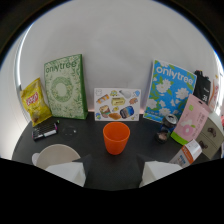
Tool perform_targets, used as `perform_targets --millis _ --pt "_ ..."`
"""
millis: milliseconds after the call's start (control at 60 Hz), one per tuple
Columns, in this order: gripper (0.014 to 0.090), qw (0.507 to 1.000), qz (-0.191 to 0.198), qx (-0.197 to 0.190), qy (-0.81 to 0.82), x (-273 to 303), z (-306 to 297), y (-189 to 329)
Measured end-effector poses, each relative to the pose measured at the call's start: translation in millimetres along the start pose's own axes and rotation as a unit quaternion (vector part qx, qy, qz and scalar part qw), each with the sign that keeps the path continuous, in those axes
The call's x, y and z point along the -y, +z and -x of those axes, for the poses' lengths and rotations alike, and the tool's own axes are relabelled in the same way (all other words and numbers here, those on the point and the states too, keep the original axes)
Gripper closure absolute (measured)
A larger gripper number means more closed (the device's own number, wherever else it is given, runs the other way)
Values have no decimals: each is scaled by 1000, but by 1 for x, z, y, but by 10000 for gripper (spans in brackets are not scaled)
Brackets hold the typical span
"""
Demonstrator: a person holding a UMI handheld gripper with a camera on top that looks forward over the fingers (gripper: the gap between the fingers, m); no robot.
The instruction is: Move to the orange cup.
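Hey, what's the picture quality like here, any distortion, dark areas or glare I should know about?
Gripper view: strong fisheye bending, with a black rim around the round image; the white wall behind is bright and washed out; the orange cup sits fairly clear just ahead of the open gripper, casting a soft shadow on the dark table; the green box leans with the curve.

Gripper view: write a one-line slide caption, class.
Open jaws face an upright orange cup on the dark table, just ahead of the gripper.

You are facing the orange plastic cup (116,137), standing just ahead of your open gripper (113,172). Behind it the small illustrated card (117,104) is leaning, between the green onlytree box (65,86) and the blue onlytree box (169,91).
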Motion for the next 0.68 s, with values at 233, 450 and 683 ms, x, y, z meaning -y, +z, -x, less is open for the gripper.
perform_targets --millis 233,450,683 --pt "200 1000 23 11 8 -8 -6 34" --pt "191 1000 22 17 8 -4 -4 44" --pt "191 1000 21 23 -2 -3 0 44"
